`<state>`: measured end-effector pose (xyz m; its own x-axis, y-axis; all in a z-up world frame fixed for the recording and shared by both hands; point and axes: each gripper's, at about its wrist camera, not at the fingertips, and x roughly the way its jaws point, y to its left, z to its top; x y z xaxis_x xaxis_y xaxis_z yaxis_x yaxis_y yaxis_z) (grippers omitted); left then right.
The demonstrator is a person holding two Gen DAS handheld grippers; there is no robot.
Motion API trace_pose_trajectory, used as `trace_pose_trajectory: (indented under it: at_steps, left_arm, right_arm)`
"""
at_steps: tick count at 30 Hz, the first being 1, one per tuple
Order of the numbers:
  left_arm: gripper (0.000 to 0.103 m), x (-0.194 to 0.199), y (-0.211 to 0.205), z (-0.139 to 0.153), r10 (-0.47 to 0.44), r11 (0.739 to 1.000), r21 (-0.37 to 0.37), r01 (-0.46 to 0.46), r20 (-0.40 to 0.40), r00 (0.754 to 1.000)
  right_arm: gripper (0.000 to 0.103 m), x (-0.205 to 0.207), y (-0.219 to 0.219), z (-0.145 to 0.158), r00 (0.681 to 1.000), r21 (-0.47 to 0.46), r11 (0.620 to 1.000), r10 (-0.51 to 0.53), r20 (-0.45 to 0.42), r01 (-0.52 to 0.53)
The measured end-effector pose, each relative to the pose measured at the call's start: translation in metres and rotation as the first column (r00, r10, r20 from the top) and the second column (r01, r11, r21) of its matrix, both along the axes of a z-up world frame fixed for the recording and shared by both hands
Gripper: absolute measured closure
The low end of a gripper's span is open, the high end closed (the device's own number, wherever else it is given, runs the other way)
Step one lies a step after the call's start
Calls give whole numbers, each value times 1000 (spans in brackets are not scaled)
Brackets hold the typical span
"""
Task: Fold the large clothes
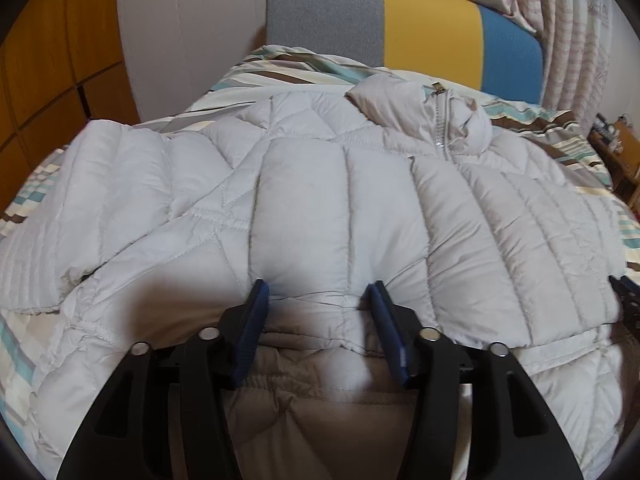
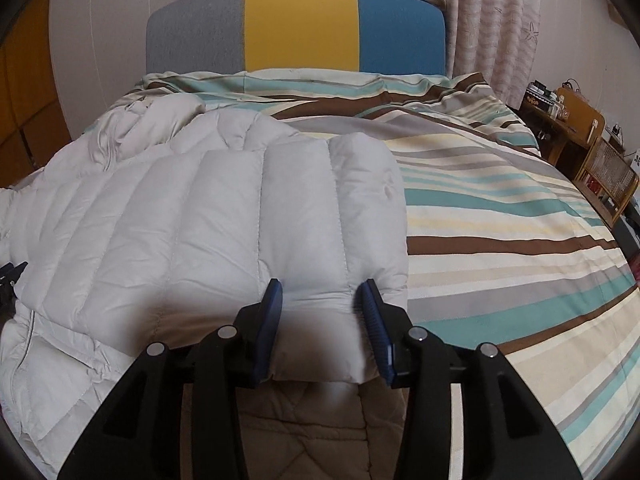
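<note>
We are working over a wide bed covered with a striped quilt in teal, brown, cream and grey (image 2: 500, 216), its grey, yellow and blue panelled headboard (image 2: 300, 28) at the far edge. On the bed's left half, seen from the foot, lies the pale grey quilted puffer jacket (image 1: 320, 200), front up, its zipped collar (image 1: 440, 120) pointing to the headboard and its hem at the near edge, folded up so that the beige lining shows below it. Our black left gripper with blue pads (image 1: 316, 300) has its jaws apart, straddling the fold of the hem near the jacket's middle; the fabric sits between the pads, but we cannot say they press it. Our black right gripper with blue pads (image 2: 322, 298) stands likewise apart, around the near corner of the jacket on its right side, just beside bare quilt. We judge the chief risk to be the slippery, puffy shell: if the jaws close on the top layer alone, the lining may slide out and the fold come askew, or the trapped air may spring the fold open once we let go.
</note>
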<state>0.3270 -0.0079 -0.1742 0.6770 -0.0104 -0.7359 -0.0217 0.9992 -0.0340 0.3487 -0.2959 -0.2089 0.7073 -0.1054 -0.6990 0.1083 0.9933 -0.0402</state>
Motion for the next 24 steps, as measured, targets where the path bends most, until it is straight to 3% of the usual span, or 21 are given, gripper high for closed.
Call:
trace_pose_trajectory:
  at_steps: [4, 5, 11, 17, 21, 24]
  left_arm:
    - [7, -8, 12, 9, -65, 988, -137, 67, 18, 998]
    - [4, -12, 15, 12, -58, 988, -145, 60, 13, 998]
    - [4, -38, 49, 30, -3, 965, -260, 10, 30, 1000]
    - [4, -60, 113, 56, 150, 942, -316, -111, 102, 983]
    - [4, -75, 180, 64, 333, 890, -366, -272, 115, 936]
    - [7, -86, 236, 56, 496, 803, -411, -431, 61, 866]
  right_arm:
    - [56, -1, -1, 0, 1000, 0, 1000, 3, 2, -3]
    - [54, -2, 0, 0, 1000, -6, 1000, 3, 2, -3]
    - [52, -1, 2, -1, 1000, -21, 1000, 0, 0, 0]
    - [50, 0, 3, -1, 1000, -23, 1000, -2, 0, 2]
    - [48, 0, 2, -1, 1000, -22, 1000, -3, 0, 3]
    - [47, -1, 2, -1, 1000, -21, 1000, -2, 0, 2]
